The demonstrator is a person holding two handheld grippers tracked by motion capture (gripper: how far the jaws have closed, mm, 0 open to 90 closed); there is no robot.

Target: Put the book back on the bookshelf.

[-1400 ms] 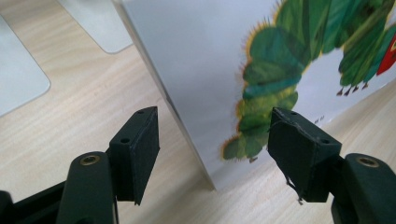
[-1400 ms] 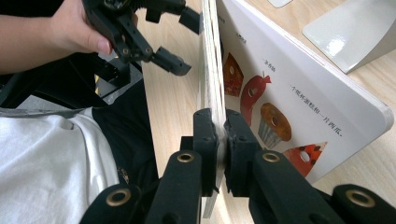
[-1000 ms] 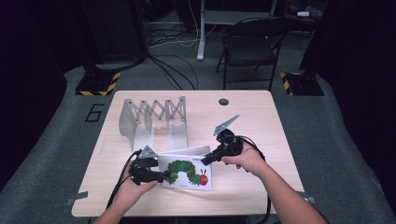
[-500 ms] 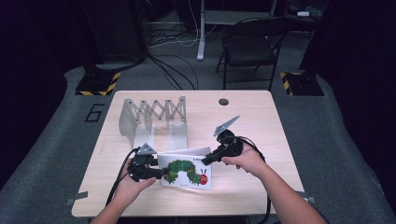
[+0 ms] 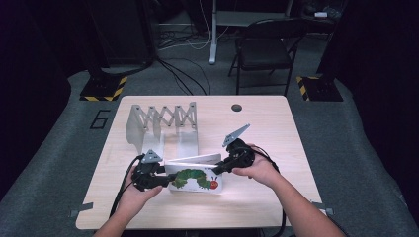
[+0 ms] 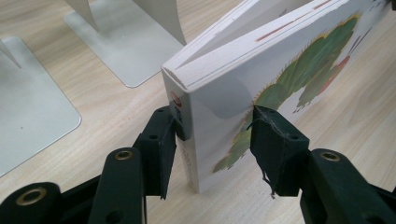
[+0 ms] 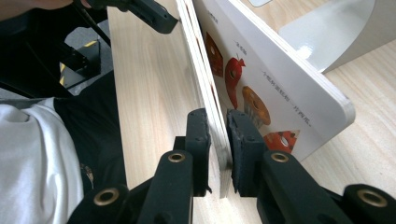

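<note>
- A large numeral "6" is seen marked on the grey floor left of the bench.
- Small printed characters on the board book's open page are too blurred to be read.

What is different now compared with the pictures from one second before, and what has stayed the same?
The left tool has just been closing its jaws on the spine end of the book; its pads now touch both sides there. The right tool has just been opening a little, yet its pads are at the book's thin page edge. The book, the metal rack and both hands look to be in the same places on the table.
</note>
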